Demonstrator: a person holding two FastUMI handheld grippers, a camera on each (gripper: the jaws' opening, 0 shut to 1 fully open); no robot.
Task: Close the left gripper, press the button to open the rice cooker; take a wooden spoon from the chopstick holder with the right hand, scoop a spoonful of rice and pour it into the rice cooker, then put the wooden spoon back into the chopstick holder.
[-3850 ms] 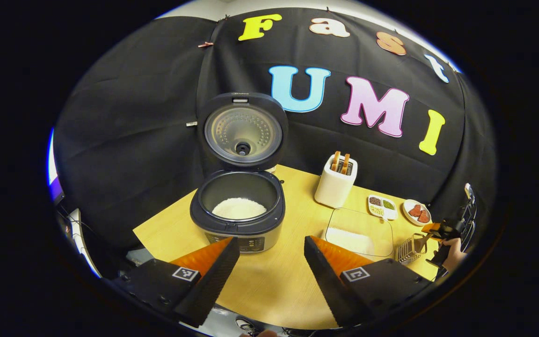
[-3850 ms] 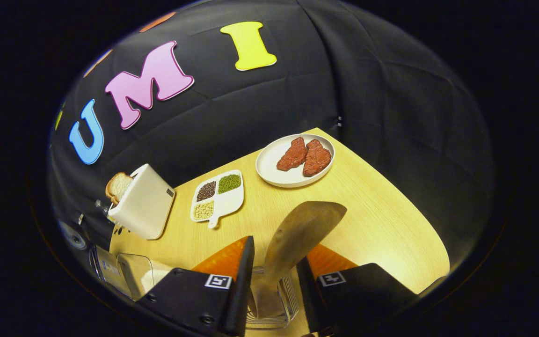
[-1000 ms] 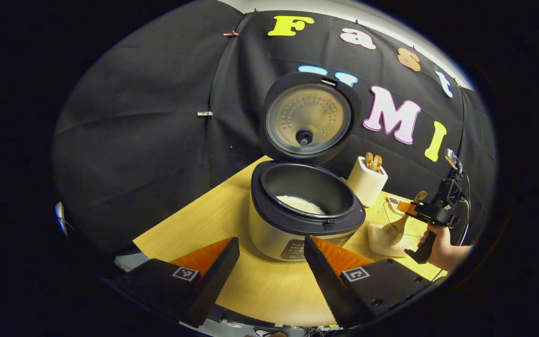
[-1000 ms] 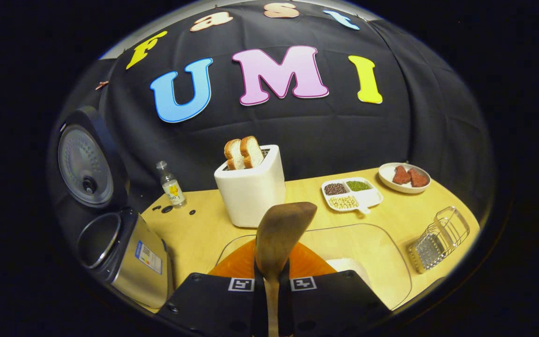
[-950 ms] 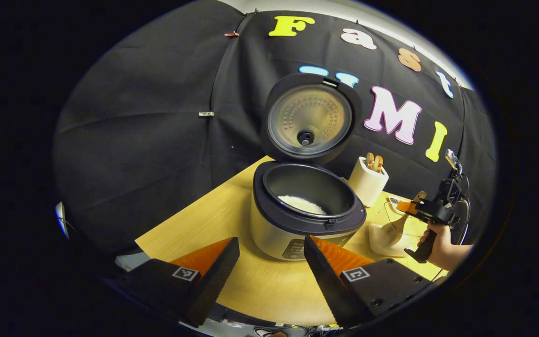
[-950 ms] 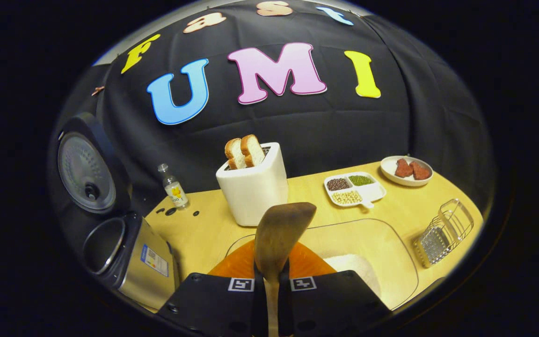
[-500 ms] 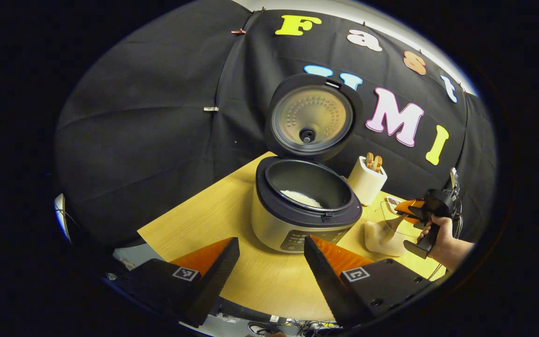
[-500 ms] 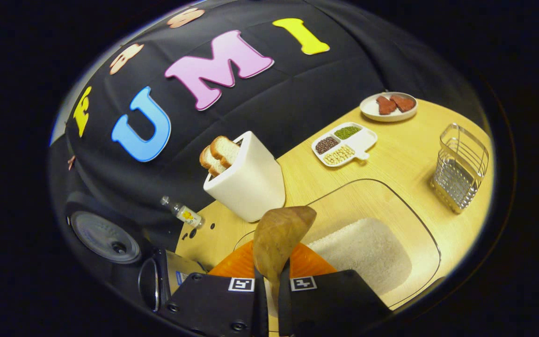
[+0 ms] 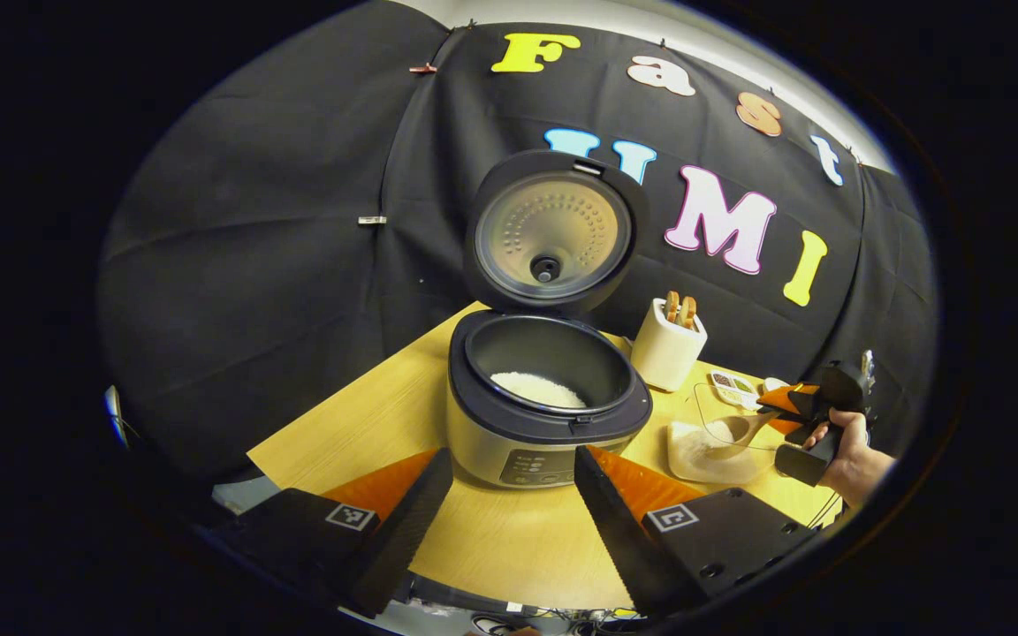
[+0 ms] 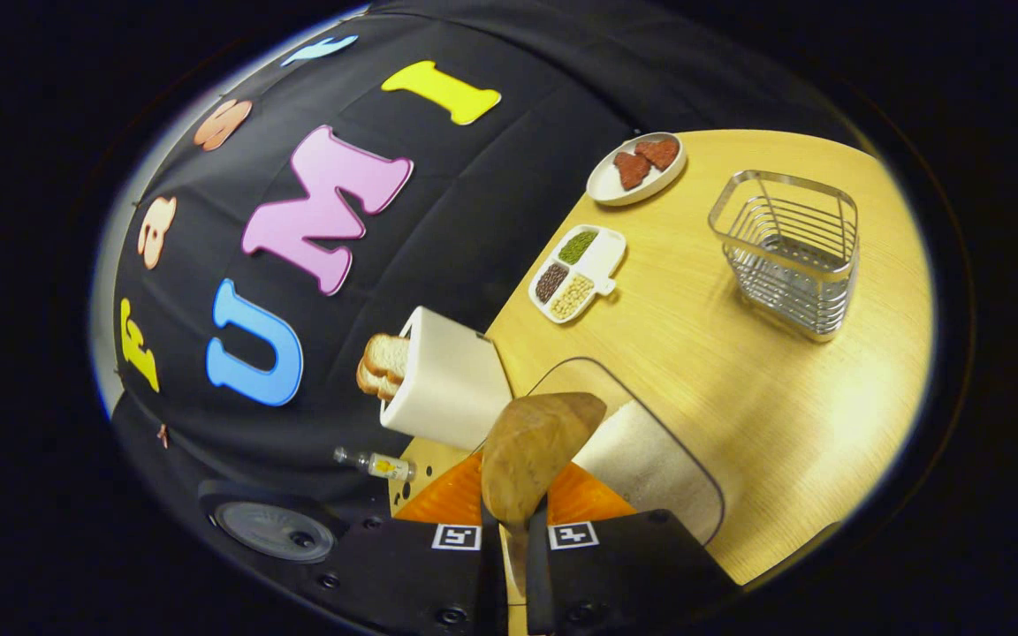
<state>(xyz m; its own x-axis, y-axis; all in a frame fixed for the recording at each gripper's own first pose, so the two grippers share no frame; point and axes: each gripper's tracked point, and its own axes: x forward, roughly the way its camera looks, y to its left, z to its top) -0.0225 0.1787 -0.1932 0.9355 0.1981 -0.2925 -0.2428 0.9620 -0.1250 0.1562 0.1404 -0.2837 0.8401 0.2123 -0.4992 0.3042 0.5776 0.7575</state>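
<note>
Here the left tongs [image 9: 509, 495] hang spread wide above the worktop [image 9: 368, 424], facing the rice cooker [image 9: 549, 397] with its lid up and rice inside. Farther right, the right tongs [image 10: 509, 530] pinch the wooden spoon [image 10: 531, 450], bowl over the clear rice container [image 10: 650, 468]; the wire chopstick holder [image 10: 787, 252] stands well apart.

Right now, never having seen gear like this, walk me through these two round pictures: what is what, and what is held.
No robot here: a person holds a two-finger claw in each hand, each carrying a camera. The left gripper view looks past the open left claw at the rice cooker, lid up, rice inside. Farther right, a hand holds the right claw, dipping a wooden spoon into a clear rice tray. In the right gripper view that claw pinches the spoon above the tray, with a toaster, wire chopstick holder, bean dish and meat plate on the wooden table.
</note>
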